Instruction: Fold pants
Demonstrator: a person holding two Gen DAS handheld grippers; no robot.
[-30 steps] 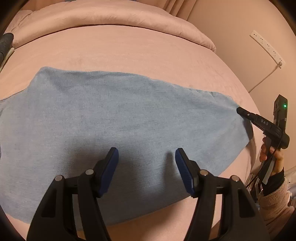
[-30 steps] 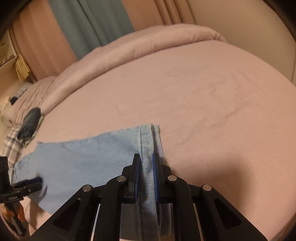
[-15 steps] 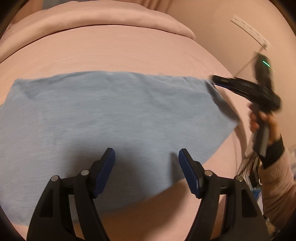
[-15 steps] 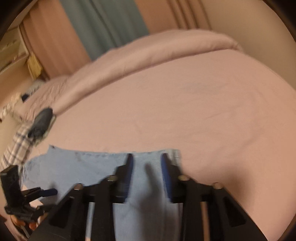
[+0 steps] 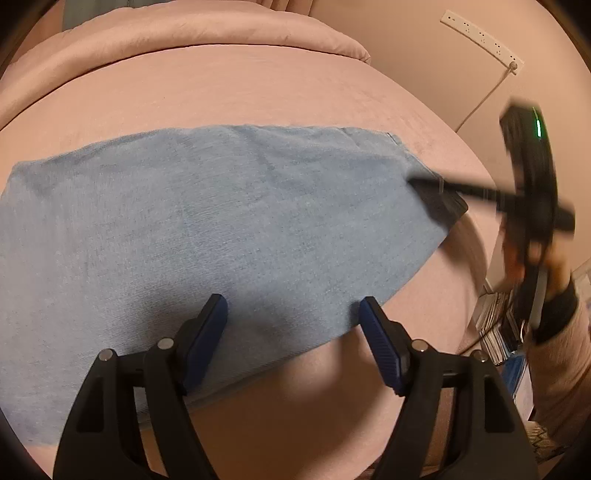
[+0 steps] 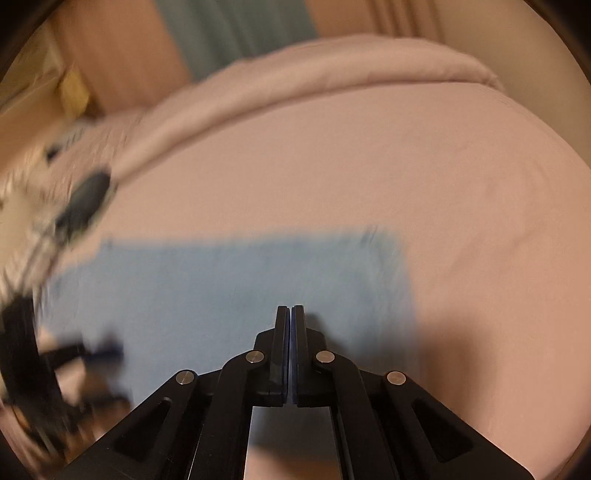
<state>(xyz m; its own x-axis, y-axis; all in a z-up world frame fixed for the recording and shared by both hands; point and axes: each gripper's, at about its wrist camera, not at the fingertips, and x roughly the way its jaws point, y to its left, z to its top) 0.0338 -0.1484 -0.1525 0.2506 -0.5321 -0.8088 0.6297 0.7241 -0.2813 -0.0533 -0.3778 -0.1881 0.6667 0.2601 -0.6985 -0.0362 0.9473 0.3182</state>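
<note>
The light blue denim pants (image 5: 221,229) lie flat in a folded slab on the pink bed (image 5: 258,92). My left gripper (image 5: 293,314) is open and empty, hovering over the pants' near edge. My right gripper (image 6: 290,314) is shut with nothing between its fingers, above the pants (image 6: 229,288). In the left wrist view it shows blurred (image 5: 417,181) at the pants' right end. The left gripper shows blurred in the right wrist view (image 6: 107,350).
A rolled pink duvet (image 5: 184,33) lies along the far side of the bed. A white power strip (image 5: 484,35) hangs on the wall at right. A dark object (image 6: 88,199) and plaid cloth lie at the bed's left end. Clutter (image 5: 498,325) sits beside the bed.
My right gripper let go of the pants' hem, opened, then shut empty and moved over the cloth. The pants now lie flat. My left gripper stayed open and shifted slightly.
</note>
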